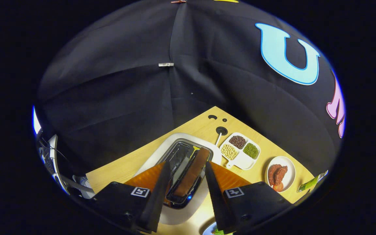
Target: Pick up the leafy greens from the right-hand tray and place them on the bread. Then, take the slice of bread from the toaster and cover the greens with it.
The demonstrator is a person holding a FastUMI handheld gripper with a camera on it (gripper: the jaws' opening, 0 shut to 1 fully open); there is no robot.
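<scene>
The gripper [185, 182] hung over the toaster [162, 156], its fingers spread and pinching nothing. The bread [191, 173] stood on edge in a slot, between the fingers and a little ahead of them. A bit of green [219, 232] showed just behind the right finger; whether those were the greens on the lower slice could not be told.

The likely trouble was a bad line-up: fingers coming down askew could catch the slot's rim or nip only the crust, so the slice might tear or slip back in. A tray [240, 151] of beans and a plate [281, 176] sat beyond the right finger, clear of the work.
</scene>
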